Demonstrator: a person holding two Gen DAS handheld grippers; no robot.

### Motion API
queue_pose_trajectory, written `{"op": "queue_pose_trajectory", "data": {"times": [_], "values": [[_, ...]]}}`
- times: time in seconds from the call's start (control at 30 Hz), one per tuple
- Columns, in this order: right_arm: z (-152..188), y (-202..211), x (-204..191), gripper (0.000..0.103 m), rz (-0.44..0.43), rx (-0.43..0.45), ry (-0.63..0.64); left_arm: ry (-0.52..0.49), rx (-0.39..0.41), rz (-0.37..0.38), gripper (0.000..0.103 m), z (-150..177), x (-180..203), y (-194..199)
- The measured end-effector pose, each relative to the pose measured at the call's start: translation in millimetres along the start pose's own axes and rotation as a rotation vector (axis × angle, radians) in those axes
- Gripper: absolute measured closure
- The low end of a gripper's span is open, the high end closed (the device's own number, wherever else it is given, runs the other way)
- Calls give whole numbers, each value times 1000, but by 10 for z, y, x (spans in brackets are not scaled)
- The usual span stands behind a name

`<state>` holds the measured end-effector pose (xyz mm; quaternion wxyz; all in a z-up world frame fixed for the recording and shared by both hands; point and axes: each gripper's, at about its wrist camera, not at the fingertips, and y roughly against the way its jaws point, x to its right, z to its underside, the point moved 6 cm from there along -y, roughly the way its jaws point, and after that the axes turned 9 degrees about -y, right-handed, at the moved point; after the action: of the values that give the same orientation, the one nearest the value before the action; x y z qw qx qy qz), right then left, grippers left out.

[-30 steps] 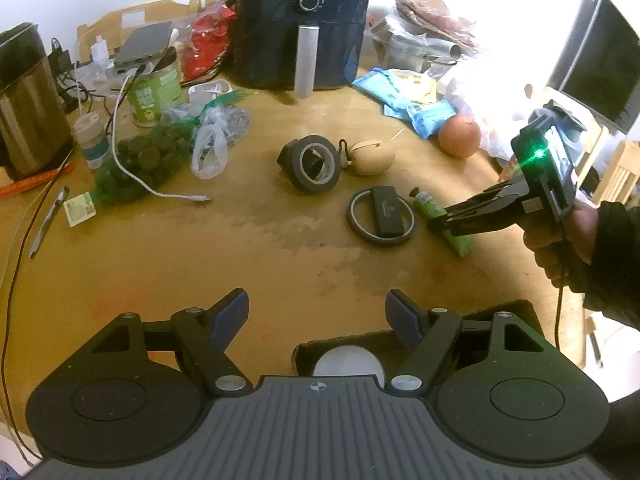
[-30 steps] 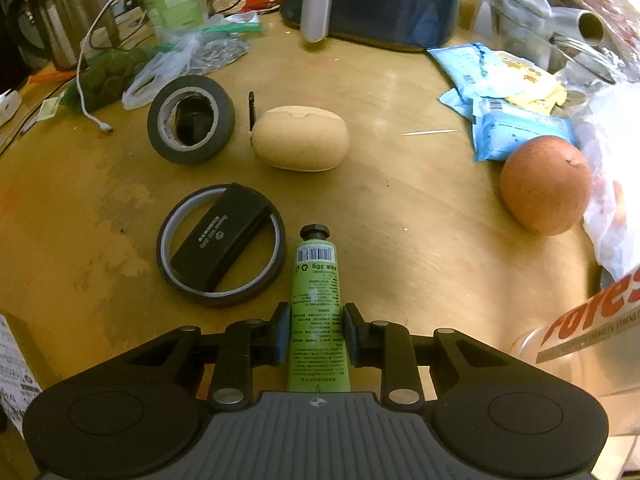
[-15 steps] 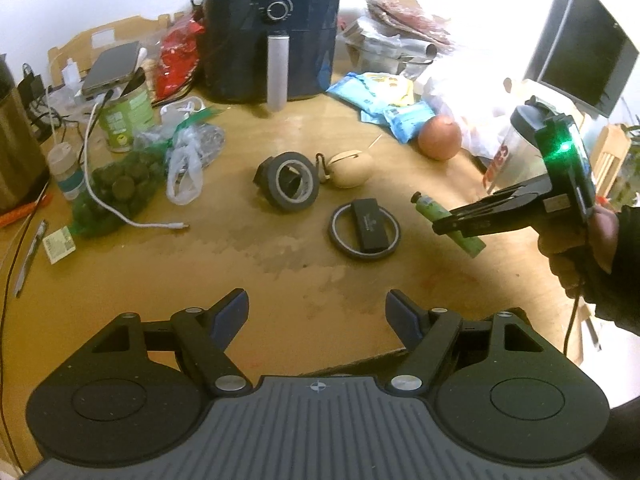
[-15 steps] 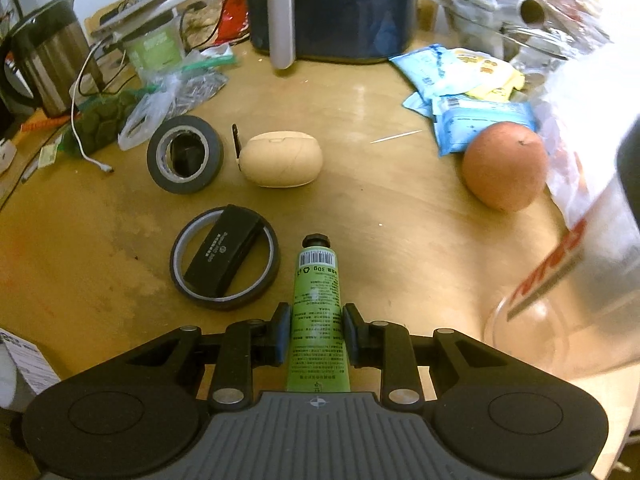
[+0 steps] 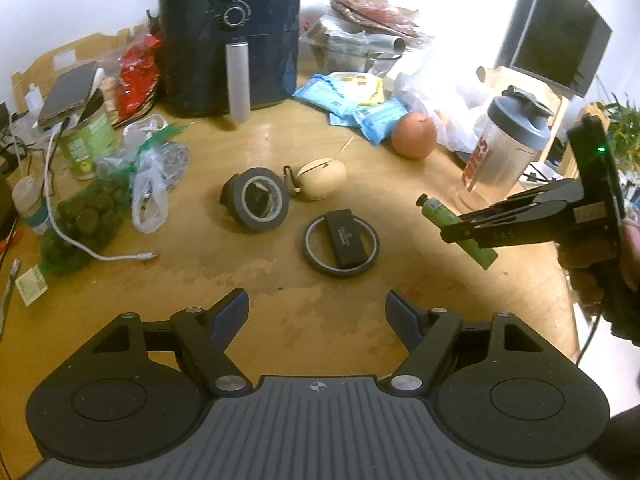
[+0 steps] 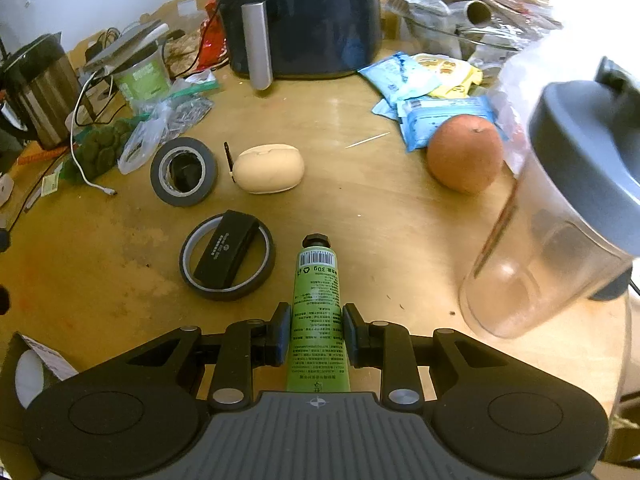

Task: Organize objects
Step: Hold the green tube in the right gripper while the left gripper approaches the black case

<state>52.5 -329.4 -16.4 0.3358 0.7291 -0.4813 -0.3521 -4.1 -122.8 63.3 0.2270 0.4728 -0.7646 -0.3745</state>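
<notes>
My right gripper (image 6: 316, 334) is shut on a green tube (image 6: 317, 304) with a black cap and holds it in the air above the wooden table (image 6: 360, 208). In the left wrist view the right gripper (image 5: 450, 236) and green tube (image 5: 444, 216) hang at the right. My left gripper (image 5: 318, 312) is open and empty above the table's near side. On the table lie a thin tape ring with a black case (image 6: 226, 254) in it, a grey tape roll (image 6: 184, 171) and a beige pouch (image 6: 269, 169).
A shaker bottle with a grey lid (image 6: 560, 216) stands close at the right, an orange fruit (image 6: 464, 153) behind it. A dark air fryer (image 6: 300, 16) stands at the back. Blue snack packets (image 6: 424, 96), bags, a green can (image 5: 86, 140), a kettle (image 6: 40, 92) and cables crowd the edges.
My right gripper has lifted the green tube off the table and drawn it back to the right. My left gripper has pulled back and up; it stays open.
</notes>
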Motion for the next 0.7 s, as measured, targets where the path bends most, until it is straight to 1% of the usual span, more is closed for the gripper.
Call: {"op": "queue_pose_trajectory", "data": {"times": [0.2,0.4,0.7], "values": [[61,157,52,73,5,21,-49,-33,8,14,28,-107,37,-120],[131,307,114,73,18,39,-95,-69,6,10,28,-228,61,-271],[238,453,183,73,32,58,-162,-137,-7,12,29,-400,157,-568]]}}
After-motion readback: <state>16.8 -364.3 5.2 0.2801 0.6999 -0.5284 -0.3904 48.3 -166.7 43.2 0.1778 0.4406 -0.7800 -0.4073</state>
